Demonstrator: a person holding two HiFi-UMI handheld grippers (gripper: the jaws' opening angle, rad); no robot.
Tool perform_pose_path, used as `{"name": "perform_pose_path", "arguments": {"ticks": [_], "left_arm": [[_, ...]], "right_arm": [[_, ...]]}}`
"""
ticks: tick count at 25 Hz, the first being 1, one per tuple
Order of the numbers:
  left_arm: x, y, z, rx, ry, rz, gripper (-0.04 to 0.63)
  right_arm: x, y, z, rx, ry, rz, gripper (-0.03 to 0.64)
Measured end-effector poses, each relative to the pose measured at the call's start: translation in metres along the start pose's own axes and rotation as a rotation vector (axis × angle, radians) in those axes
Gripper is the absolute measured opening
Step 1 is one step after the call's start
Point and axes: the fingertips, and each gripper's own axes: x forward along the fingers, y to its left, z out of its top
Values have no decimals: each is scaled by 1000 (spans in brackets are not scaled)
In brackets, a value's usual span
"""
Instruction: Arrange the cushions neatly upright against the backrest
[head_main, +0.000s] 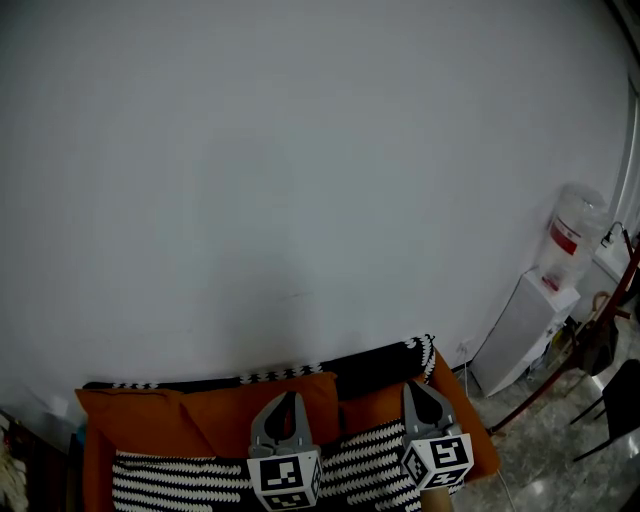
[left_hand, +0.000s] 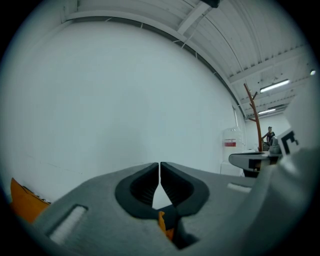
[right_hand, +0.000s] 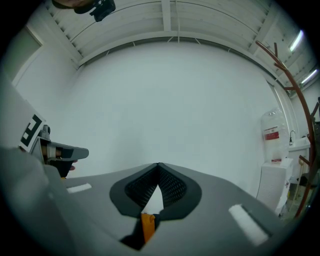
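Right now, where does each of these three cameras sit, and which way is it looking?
Head view: on the person's head, facing a white wall above an orange sofa; the left gripper and right gripper show at the bottom.
Left gripper view: rides the left gripper, looking along its shut fingers at the wall; the right gripper shows at the right.
Right gripper view: rides the right gripper, facing the same wall, fingers shut; left gripper at the left.
All three share the wall and the water dispenser.
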Motion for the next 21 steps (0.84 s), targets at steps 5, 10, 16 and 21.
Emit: {"name": "perform_pose_path", "arguments": {"ticks": [5, 10, 16, 21], "left_arm": [[-3, 1, 0, -4, -1, 3, 14], [-4, -1, 1, 0, -3, 0, 14], [-3, 0, -1, -7, 4, -2, 14], [0, 5, 0, -15, -3, -1, 14]], "right_arm": [[-2, 3, 0, -5, 0, 0, 8], [-4, 1, 0, -4, 0, -2, 9], [-4, 1, -2, -11, 6, -2, 9], [0, 2, 0, -18, 2, 0, 9]]}}
